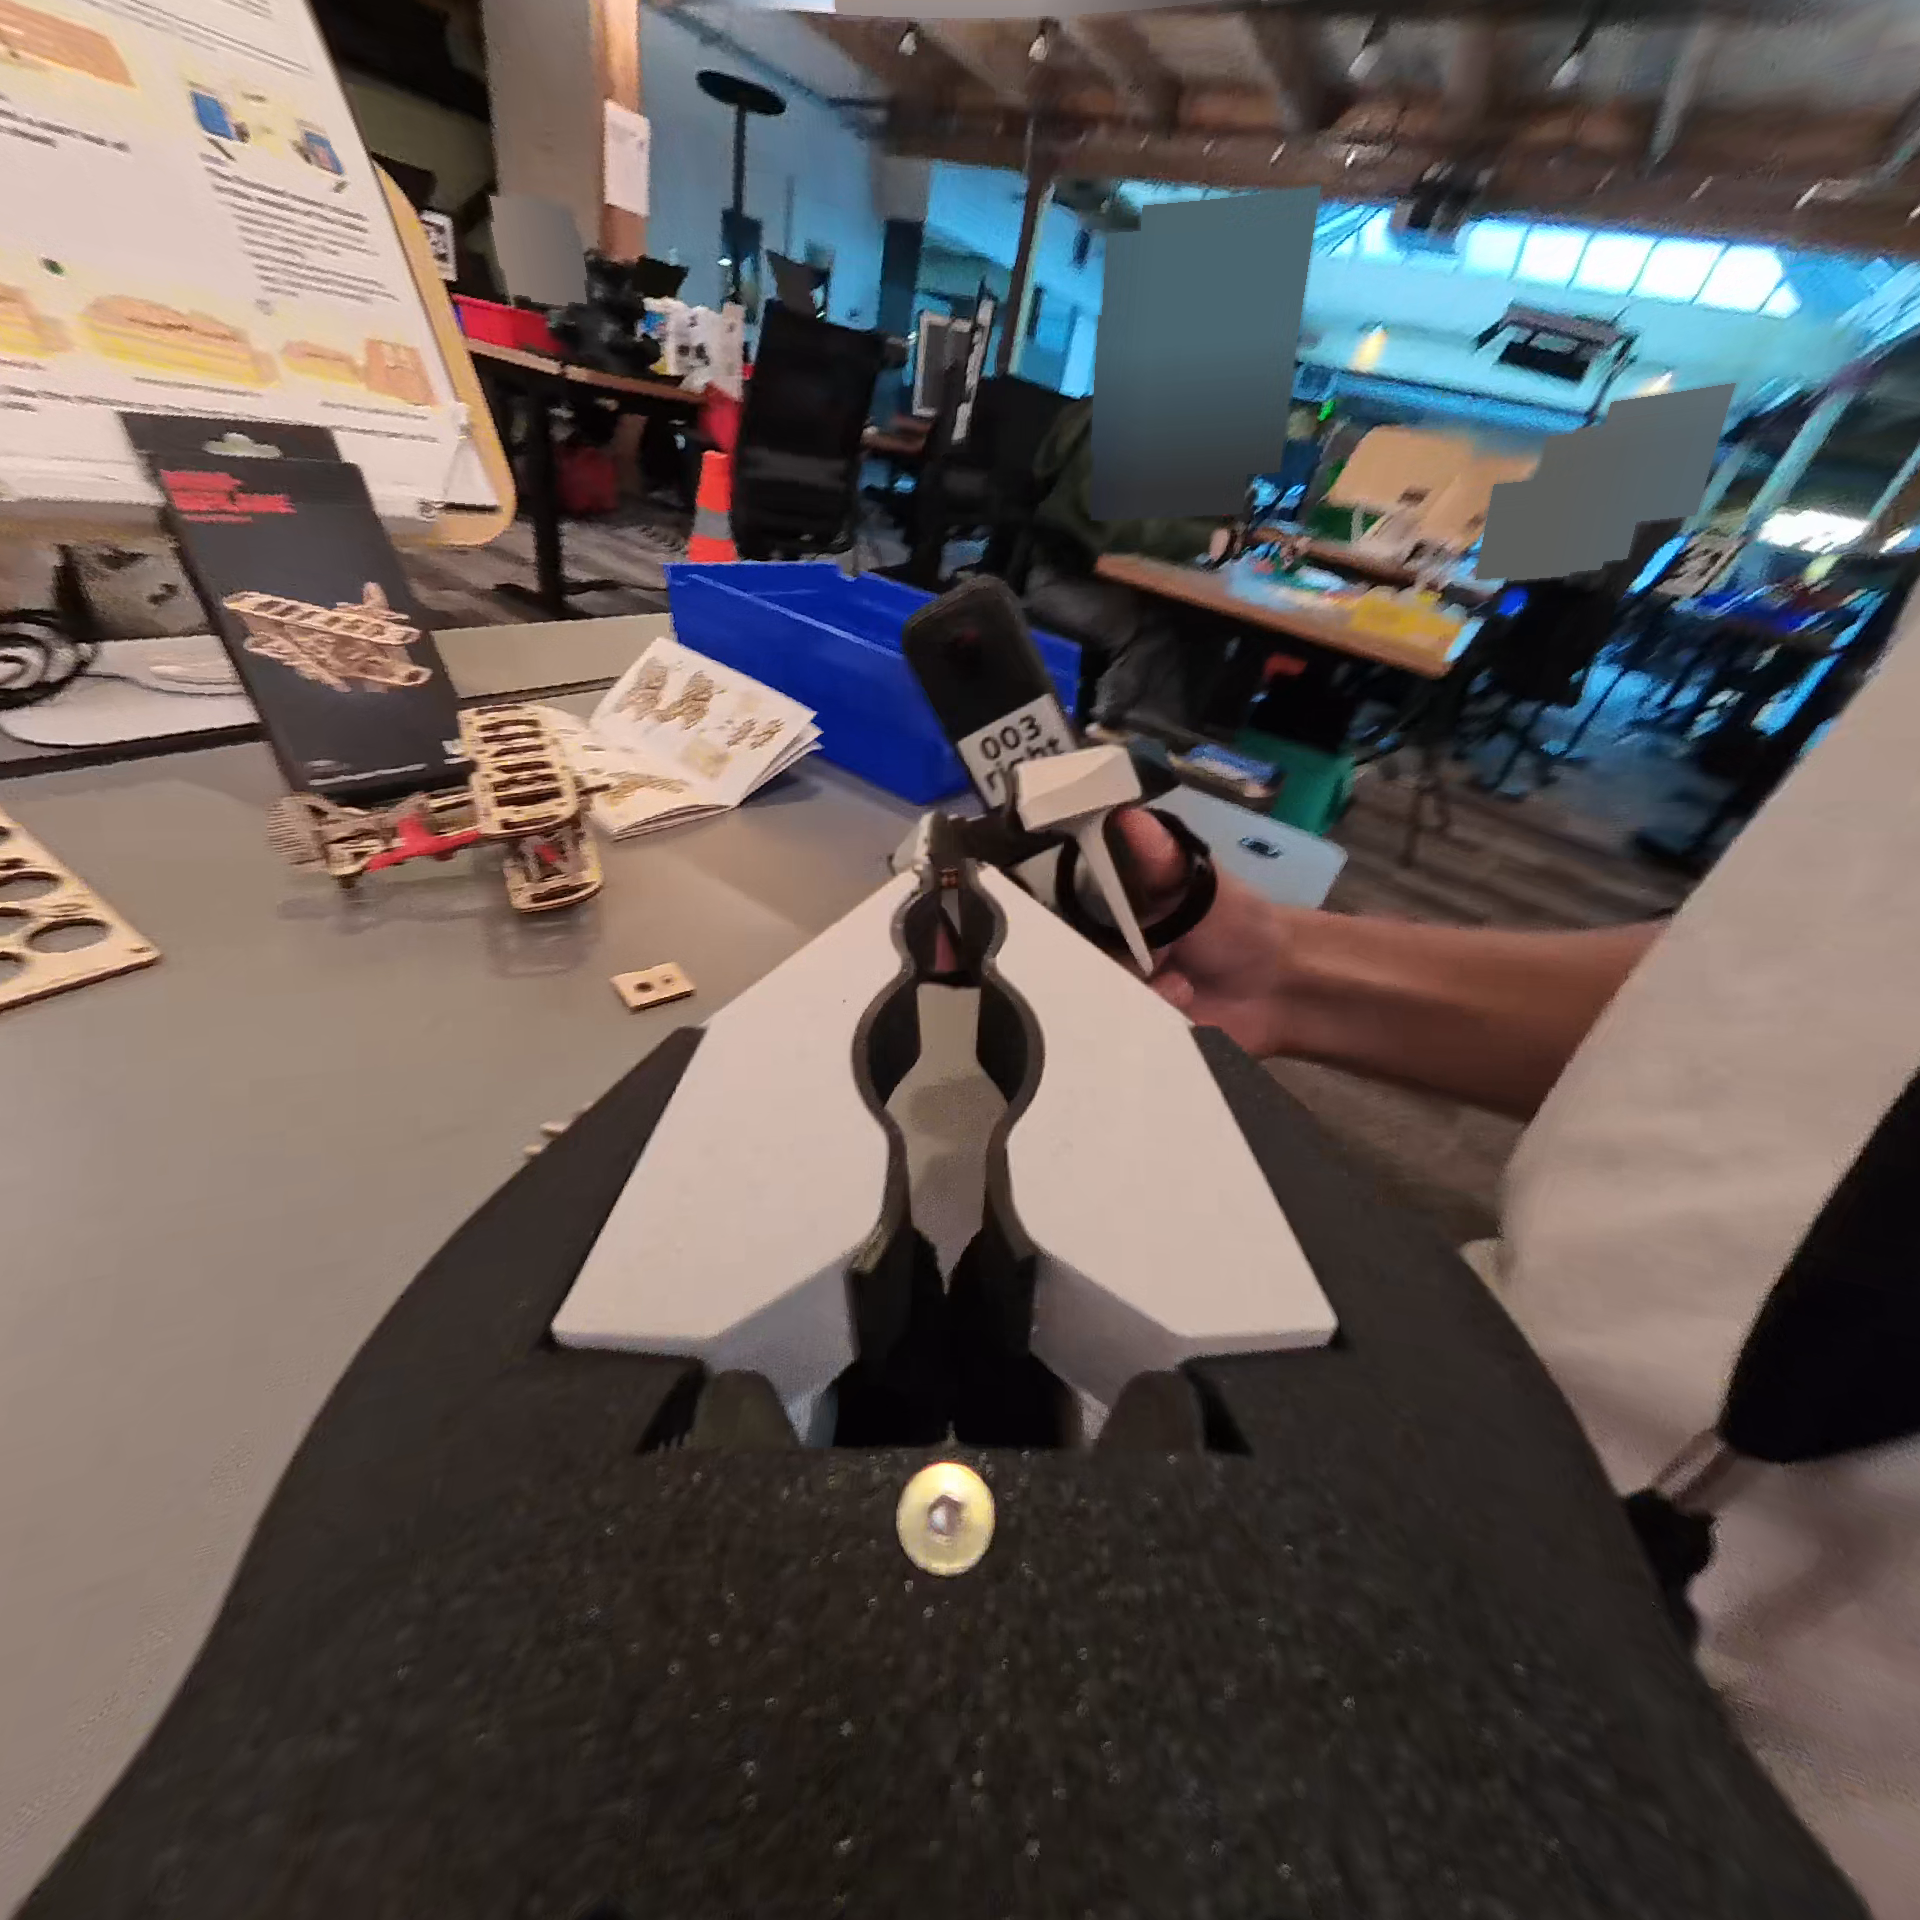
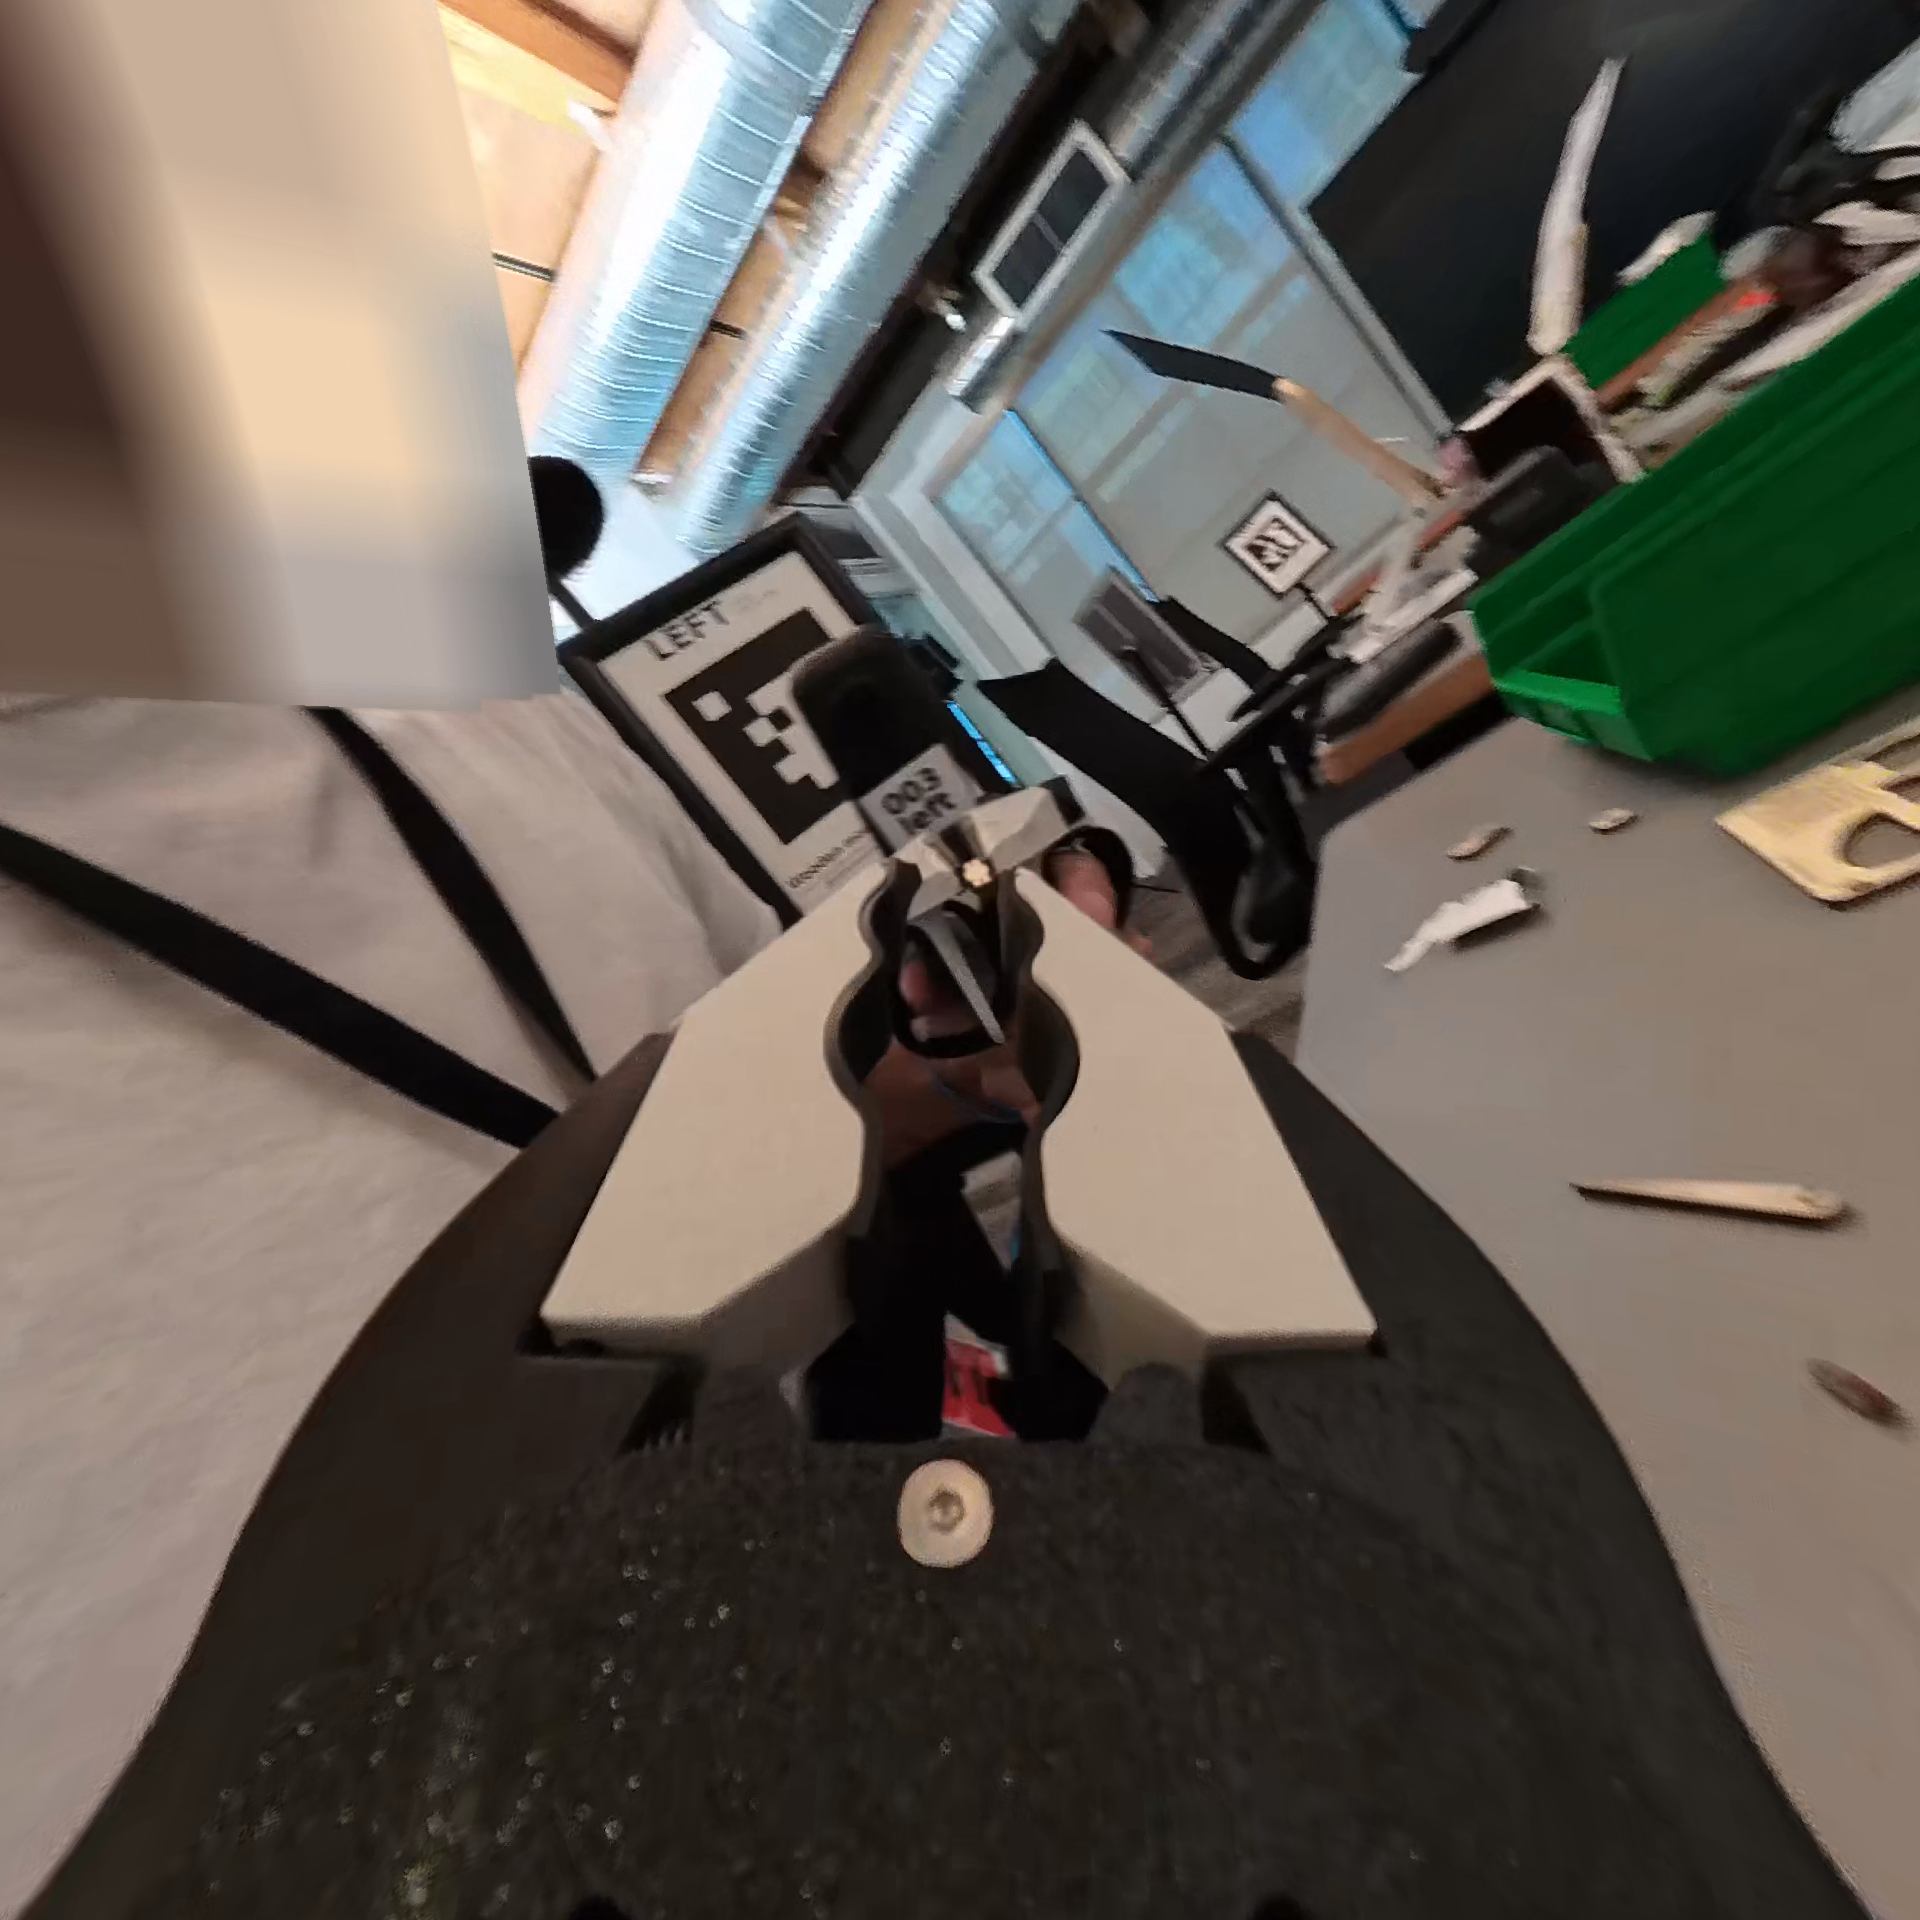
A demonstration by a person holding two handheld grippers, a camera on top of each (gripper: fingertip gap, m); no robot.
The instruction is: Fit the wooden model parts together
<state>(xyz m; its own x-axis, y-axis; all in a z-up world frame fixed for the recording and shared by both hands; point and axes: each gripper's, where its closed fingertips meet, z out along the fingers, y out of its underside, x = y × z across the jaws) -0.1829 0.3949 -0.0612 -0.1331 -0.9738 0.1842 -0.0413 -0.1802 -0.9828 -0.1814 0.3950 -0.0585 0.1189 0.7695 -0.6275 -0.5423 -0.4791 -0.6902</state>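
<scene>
The jaws of both tools are drawn together at their tips, raised above the grey desk (image 1: 260, 1091) and meeting nose to nose: the left gripper (image 1: 948, 883), white-fingered with a black body, is pinched on a tiny pale wooden model part (image 2: 978, 871) with a flower-like outline, and the right gripper (image 2: 951, 873), of the same make, has its tips against that same piece, though whether it truly clamps it I cannot tell. In the left wrist view the right gripper is seen beyond, held by a bare hand (image 1: 1210, 951) through a black ring. On the desk to the left stands a partly built wooden biplane model (image 1: 457, 821) with red pieces, upright on its wheels, just in front of a black product box (image 1: 312, 613) and an open paper instruction booklet (image 1: 696, 743). A blue plastic bin (image 1: 831, 665) lies behind the booklet. A small tan wooden rectangle with two holes (image 1: 651, 987) lies alone nearer the grippers, and a punched-out plywood sheet (image 1: 52, 925) sits at the left edge. In the right wrist view a green plastic bin (image 2: 1714, 623) and a thin wooden sliver (image 2: 1714, 1200) rest on the desk
</scene>
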